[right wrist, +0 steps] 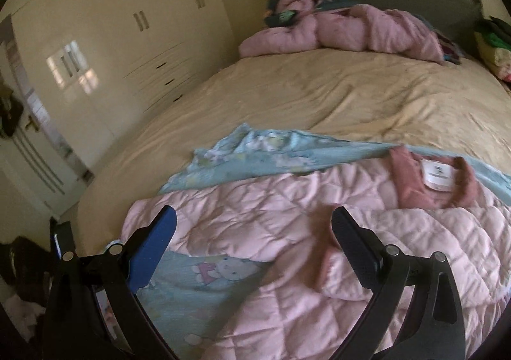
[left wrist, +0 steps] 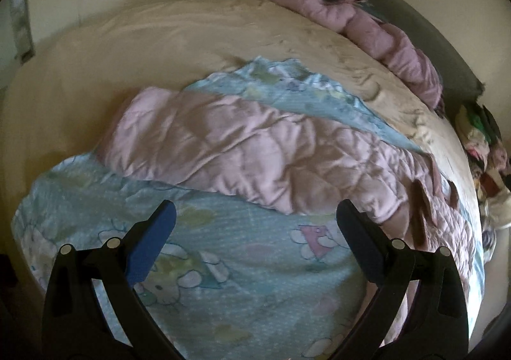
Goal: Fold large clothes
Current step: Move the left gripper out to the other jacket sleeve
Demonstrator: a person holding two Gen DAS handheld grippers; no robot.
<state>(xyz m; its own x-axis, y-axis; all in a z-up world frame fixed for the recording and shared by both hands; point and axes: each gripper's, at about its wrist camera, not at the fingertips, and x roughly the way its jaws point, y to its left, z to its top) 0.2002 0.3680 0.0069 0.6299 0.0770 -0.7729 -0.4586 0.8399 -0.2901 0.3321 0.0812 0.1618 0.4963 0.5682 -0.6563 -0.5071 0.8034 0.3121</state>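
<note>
The pink quilted jacket [right wrist: 287, 232] lies crosswise on the bed [right wrist: 319, 98], directly under the right hand-held gripper [right wrist: 252, 226], ahead of the left hand-held gripper [left wrist: 255, 216]; both gape empty.

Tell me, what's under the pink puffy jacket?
The pink jacket lies on a blue cartoon blanket, spread over the tan bed. Whatever is beneath its middle is covered.

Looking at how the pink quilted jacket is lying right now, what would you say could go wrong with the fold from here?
1. The pink quilted jacket lies on a loose blue cartoon-print sheet; a pinch may catch both layers.
2. Both the left gripper and the right gripper are open and hold nothing, so the puffy fabric may slip from a shallow grasp.
3. The jacket already looks bunched near the collar, so creases may get folded in.
</note>
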